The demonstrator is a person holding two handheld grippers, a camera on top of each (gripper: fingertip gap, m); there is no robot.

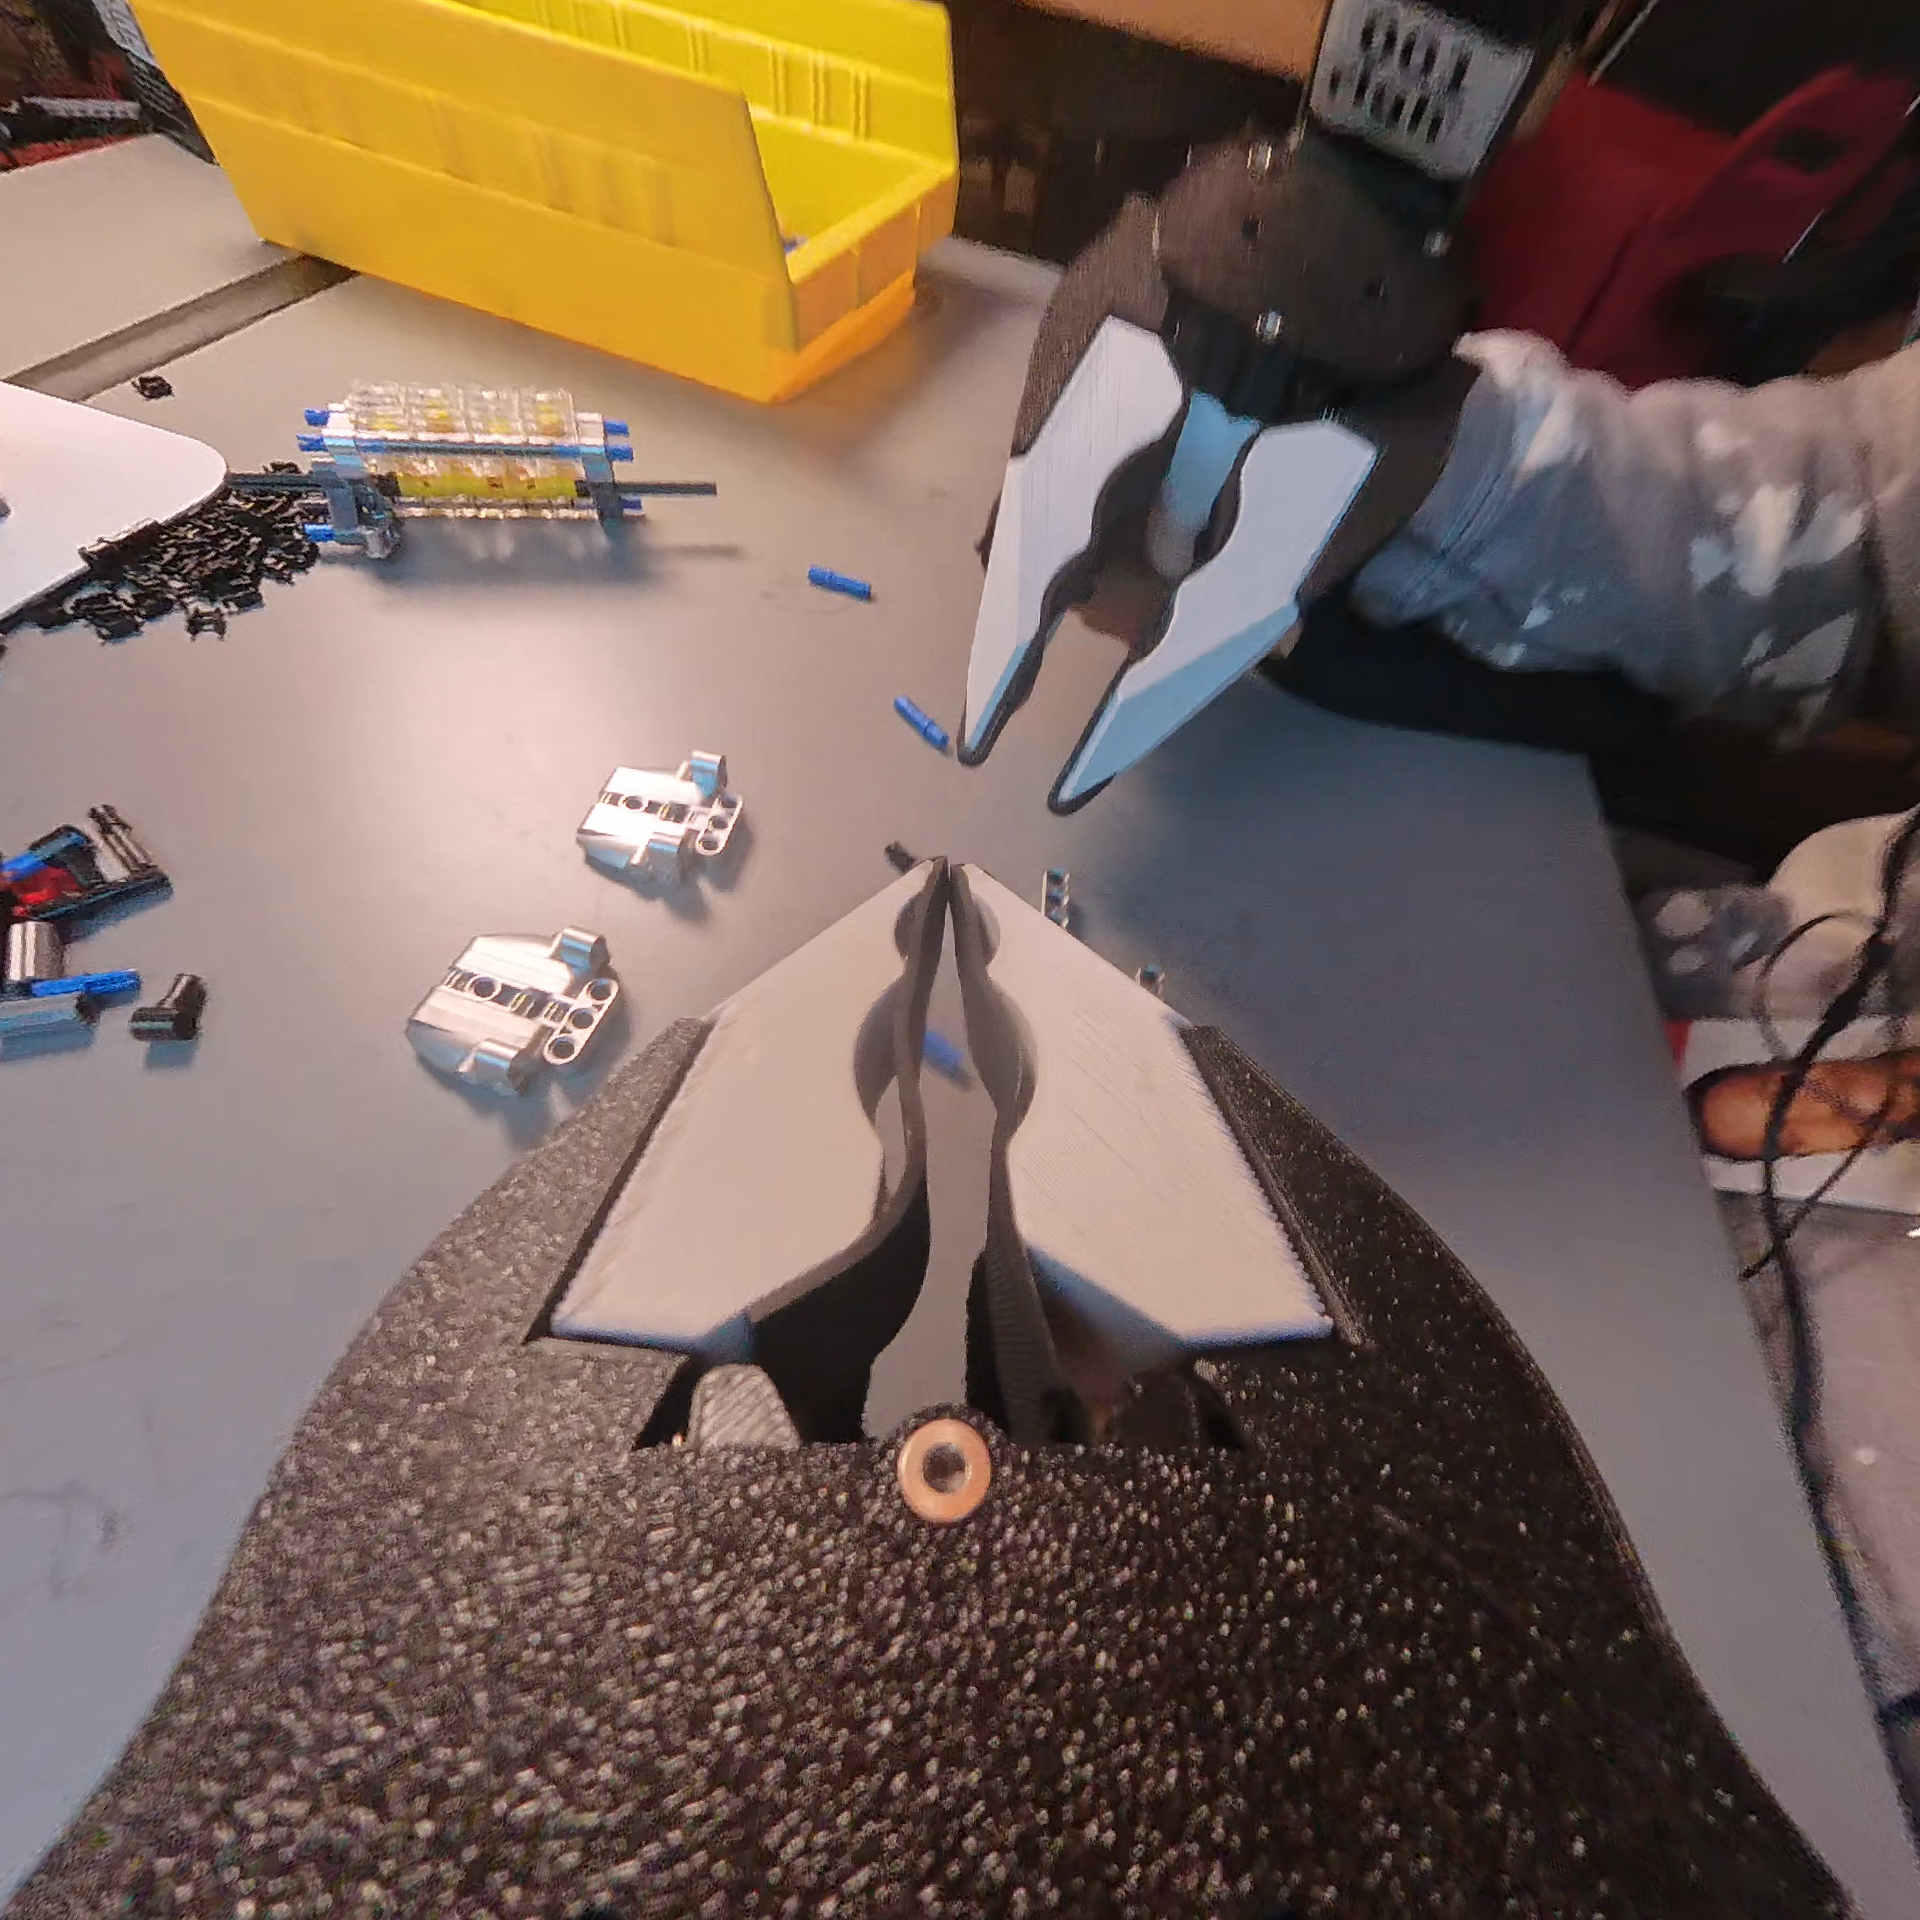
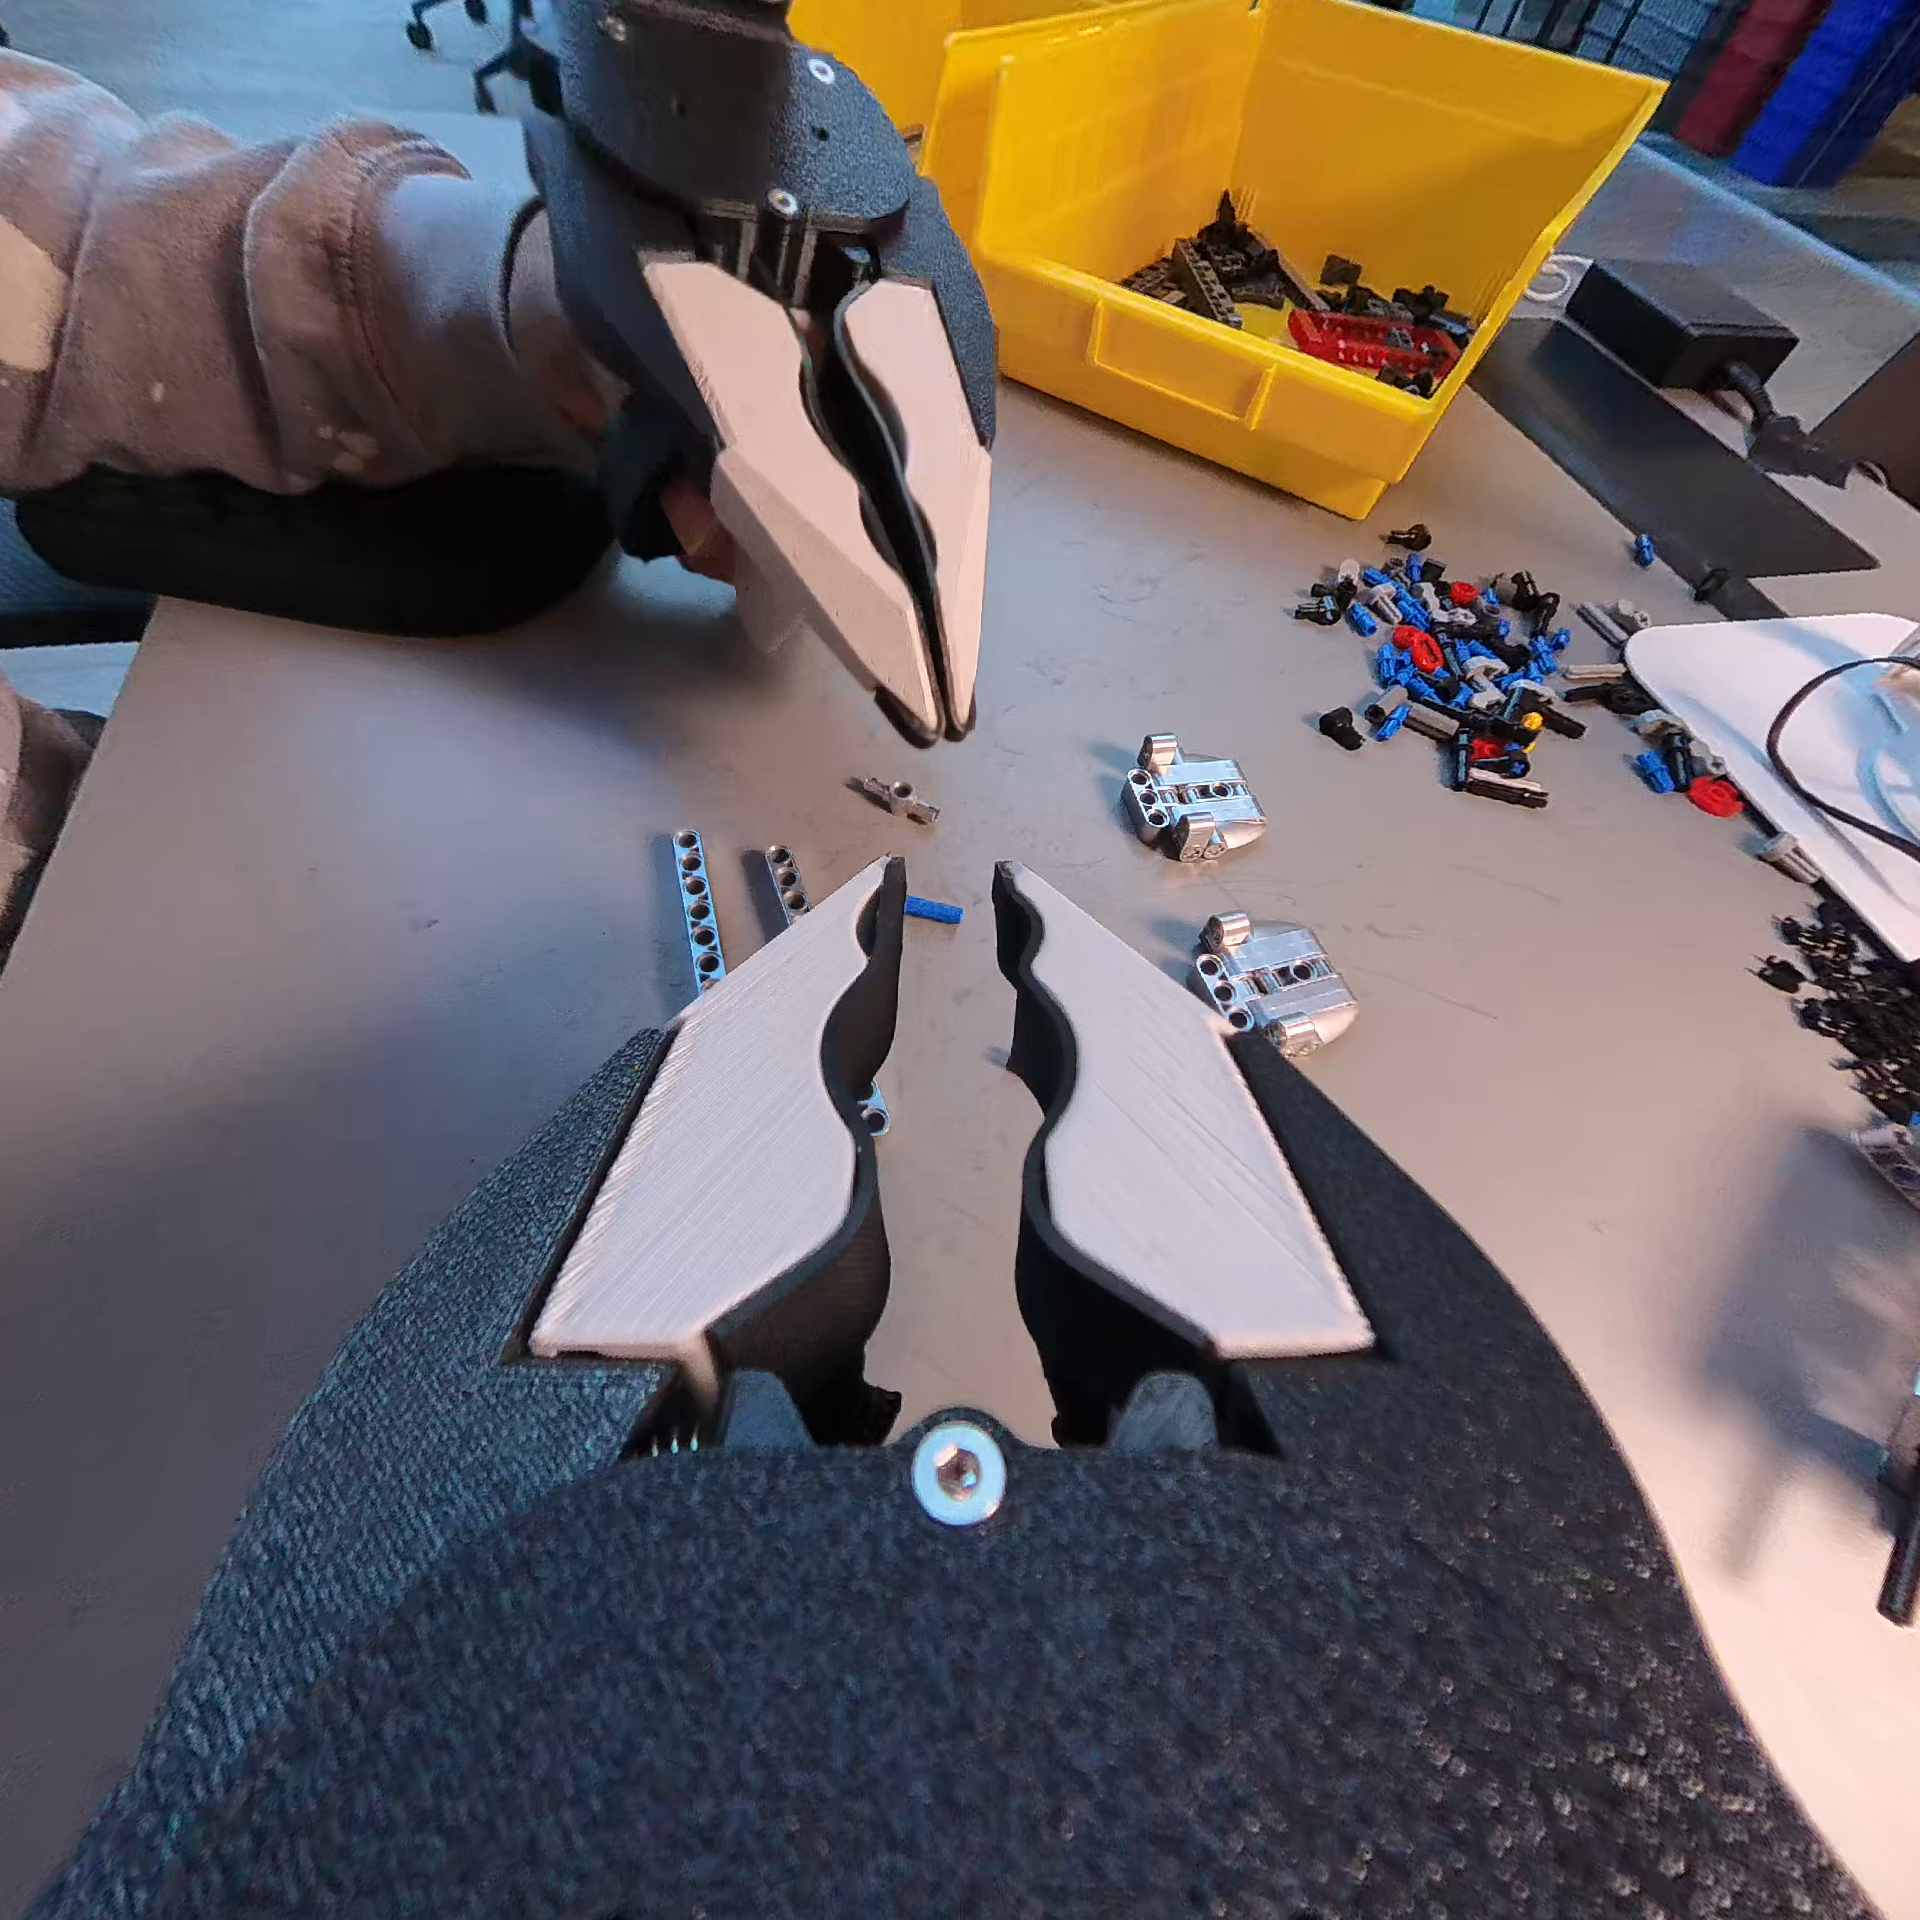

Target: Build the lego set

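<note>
My left gripper point(image 1: 948, 868) is shut low over the grey table point(image 1: 1351, 935). In the right wrist view point(image 2: 940, 727) its tips are closed with nothing showing between them. A small grey connector point(image 2: 896, 800) lies on the table just ahead of those tips. My right gripper point(image 2: 948, 878) is open above the table. A blue pin point(image 2: 933, 911) lies on the table between its fingertips, and neither pad touches it. The right gripper also shows in the left wrist view point(image 1: 1023, 774), open, with a blue pin point(image 1: 921, 719) beside it.
Two silver panel pieces point(image 2: 1195, 800) point(image 2: 1278, 982) lie to the right. Grey holed beams point(image 2: 694, 909) lie to the left. There is a yellow bin point(image 2: 1174, 353) of parts behind, a pile of small pins point(image 2: 1455, 665), a clear and yellow assembly point(image 1: 468, 457), and a person's sleeve point(image 2: 260, 312). Left and right tips are no more than a few centimetres apart.
</note>
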